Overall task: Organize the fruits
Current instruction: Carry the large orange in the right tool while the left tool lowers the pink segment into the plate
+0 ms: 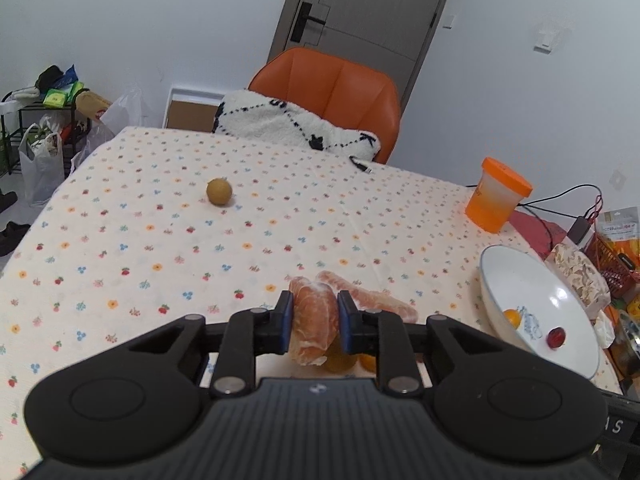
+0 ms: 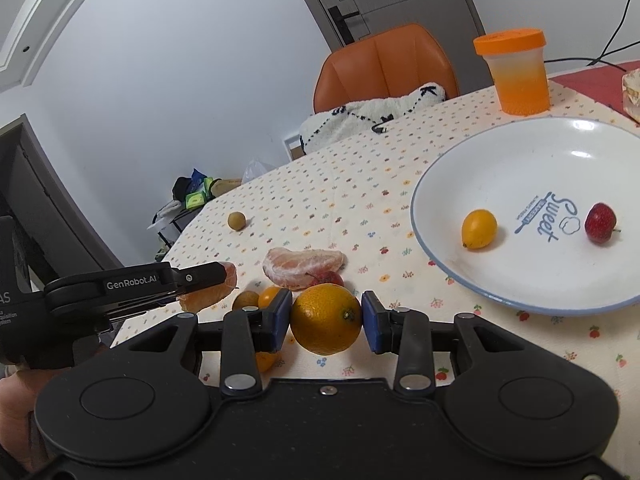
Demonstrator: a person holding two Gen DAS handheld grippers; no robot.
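Table: the table (image 2: 360, 184), under a flower-print cloth, carries every fruit; an orange chair (image 1: 340, 88) stands at its far edge.
Plate: the white plate (image 2: 520, 160) sits toward the right edge and holds two fruits so far, so I judge the sorting barely begun.
Cup: an orange-lidded cup (image 2: 516, 72) stands beyond the plate, near the far right corner.
Right gripper: the right gripper (image 2: 326, 318) pinches the whole orange (image 2: 326, 318) between its blue pads at the near edge, just left of the plate; whether the orange is clear of the cloth I cannot tell.
Left gripper: the left gripper (image 1: 312, 320) has its pads pressed onto a peeled citrus segment (image 1: 314, 320), near the near edge.
Second segment: another peeled piece (image 2: 304, 266) lies on the cloth just behind the held fruits, not yet moved.
Small fruits in the pile: a small red fruit (image 2: 330, 278), a small orange one (image 2: 270, 296) and a brownish round one (image 2: 245, 300) cluster beside the right gripper's left pad, with another orange one partly hidden below that pad.
Lone fruit: a brown round fruit (image 1: 219, 191) sits alone, well apart, toward the far left of the table.
In the plate: a yellow-orange kumquat-like fruit (image 2: 479, 229) and a red fruit (image 2: 600, 218) lie apart on either side of the printed logo.
Left to do: by my reading, both held fruits and all the loose ones remain to be placed.
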